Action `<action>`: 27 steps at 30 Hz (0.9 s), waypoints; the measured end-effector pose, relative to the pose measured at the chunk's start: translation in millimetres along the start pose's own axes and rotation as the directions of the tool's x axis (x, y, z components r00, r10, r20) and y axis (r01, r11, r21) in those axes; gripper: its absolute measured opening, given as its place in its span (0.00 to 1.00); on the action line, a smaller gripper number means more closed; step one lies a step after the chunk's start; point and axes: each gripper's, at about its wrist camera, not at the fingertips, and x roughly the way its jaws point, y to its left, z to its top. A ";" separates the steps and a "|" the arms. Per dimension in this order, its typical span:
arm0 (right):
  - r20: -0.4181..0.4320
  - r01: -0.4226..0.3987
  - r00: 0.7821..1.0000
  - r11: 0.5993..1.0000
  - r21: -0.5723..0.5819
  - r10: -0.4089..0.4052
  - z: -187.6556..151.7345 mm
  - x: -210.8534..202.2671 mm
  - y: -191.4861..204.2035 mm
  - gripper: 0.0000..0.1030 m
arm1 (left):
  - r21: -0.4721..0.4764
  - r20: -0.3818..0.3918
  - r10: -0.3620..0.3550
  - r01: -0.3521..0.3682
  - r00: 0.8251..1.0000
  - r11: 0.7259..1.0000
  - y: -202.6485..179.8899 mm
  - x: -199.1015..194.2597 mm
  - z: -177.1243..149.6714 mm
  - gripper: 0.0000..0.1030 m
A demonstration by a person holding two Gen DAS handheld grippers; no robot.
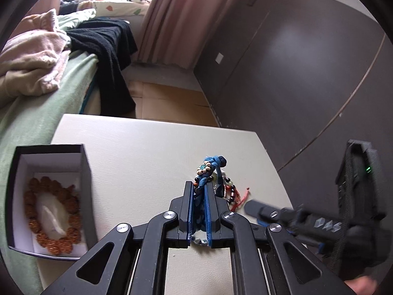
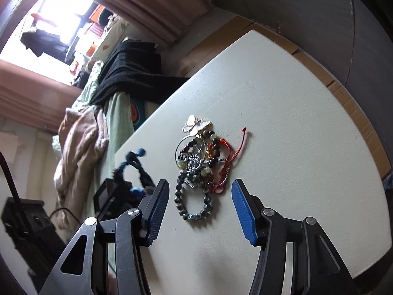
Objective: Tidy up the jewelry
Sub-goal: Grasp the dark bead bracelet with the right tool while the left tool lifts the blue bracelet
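A blue braided bracelet point(image 1: 207, 172) stands pinched between the pressed-in fingers of the left gripper point(image 1: 198, 191), low in the centre of the left wrist frame, apparently lifted clear of the others so it can travel alone. Just behind it, right of centre, the tangled jewelry pile point(image 2: 201, 162) lies on the white table point(image 2: 294, 123). The right gripper point(image 2: 200, 196) hovers before that pile with fingers spread wide, holding nothing, likely ready for the next piece. At lower left of the left wrist frame, an open box point(image 1: 86, 162) already holds a brown bead bracelet point(image 1: 52, 211), the probable destination
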 end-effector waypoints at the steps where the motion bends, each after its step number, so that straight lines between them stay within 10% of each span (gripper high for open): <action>1: -0.008 0.013 1.000 1.000 -0.012 -0.013 -1.0 4.7 1.9 0.52 | -0.008 0.002 0.002 -0.002 1.000 1.000 2.3 -1.4 0.6 0.08; 15: -0.057 0.170 0.983 0.980 -0.105 -0.177 -9.9 47.1 20.1 0.11 | -0.079 0.036 0.034 -0.031 0.999 0.996 27.2 -29.3 2.8 0.08; 27: 0.043 -0.031 0.998 0.990 -0.140 0.037 -25.3 -0.3 37.0 0.10 | -0.139 0.134 0.044 -0.026 0.990 0.990 52.8 -76.0 2.1 0.08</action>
